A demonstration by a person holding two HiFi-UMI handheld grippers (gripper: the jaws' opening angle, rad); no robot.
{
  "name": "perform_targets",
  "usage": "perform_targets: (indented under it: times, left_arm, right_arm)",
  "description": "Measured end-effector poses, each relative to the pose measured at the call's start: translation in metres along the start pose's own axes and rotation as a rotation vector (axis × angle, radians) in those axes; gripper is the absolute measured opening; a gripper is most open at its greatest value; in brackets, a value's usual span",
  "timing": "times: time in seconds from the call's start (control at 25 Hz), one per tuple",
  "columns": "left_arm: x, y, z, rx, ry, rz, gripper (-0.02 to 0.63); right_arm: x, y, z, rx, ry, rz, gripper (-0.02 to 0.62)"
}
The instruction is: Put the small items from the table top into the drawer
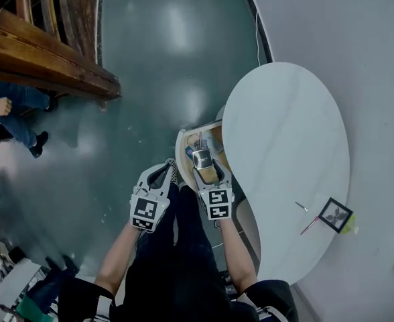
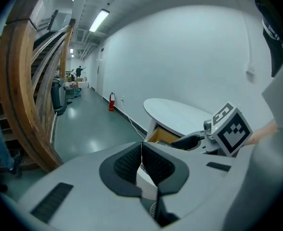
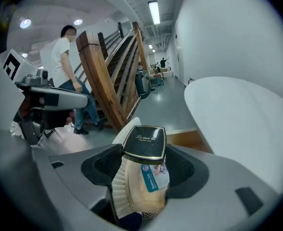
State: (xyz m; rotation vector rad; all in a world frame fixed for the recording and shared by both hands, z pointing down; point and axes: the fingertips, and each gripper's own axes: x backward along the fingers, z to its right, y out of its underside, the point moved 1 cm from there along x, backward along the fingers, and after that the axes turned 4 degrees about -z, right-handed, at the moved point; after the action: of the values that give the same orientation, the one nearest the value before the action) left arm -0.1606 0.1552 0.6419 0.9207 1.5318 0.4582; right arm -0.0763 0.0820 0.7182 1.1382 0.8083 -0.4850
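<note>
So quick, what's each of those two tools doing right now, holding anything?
Left tool: closed, nothing between its jaws.
Right tool: closed on a black compact, over the open drawer.

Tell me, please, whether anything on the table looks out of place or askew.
Nothing is spilled or damaged. The small black square card lies skewed at the table's edge, a corner seemingly overhanging; a pink stick and small pin lie beside it.
</note>
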Motion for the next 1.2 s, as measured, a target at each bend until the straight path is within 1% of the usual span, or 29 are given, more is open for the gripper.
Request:
perform_targets:
  times: [0.16,0.4,0.64,0.96,1.2]
  left_arm:
    - [-0.014,0.021,-0.003,0.015,0.011,-0.024,0.020]
    - [-0.032,0.042,-0.012,0.041,0.012,-0.052,0.020]
    - [-0.044,0.045,-0.022,0.055,0.016,-0.056,0.020]
    - [-0.043,0.050,-0.033,0.076,0.003,-0.065,0.020]
    - [-0.043,0.053,-0.042,0.088,-0.011,-0.069,0.020]
  right_arm:
    - [-0.025,0.026,0.011,-0.006,-0.001,-0.050,0.285]
    - [-0.062,0.049,0.023,0.002,-0.006,-0.120,0.285]
    - [-0.096,0.062,0.030,0.005,-0.019,-0.225,0.285]
    - [-0.124,0.077,0.031,0.016,-0.041,-0.344,0.285]
    - [-0.139,0.086,0.036,0.015,-0.042,-0.389,0.285]
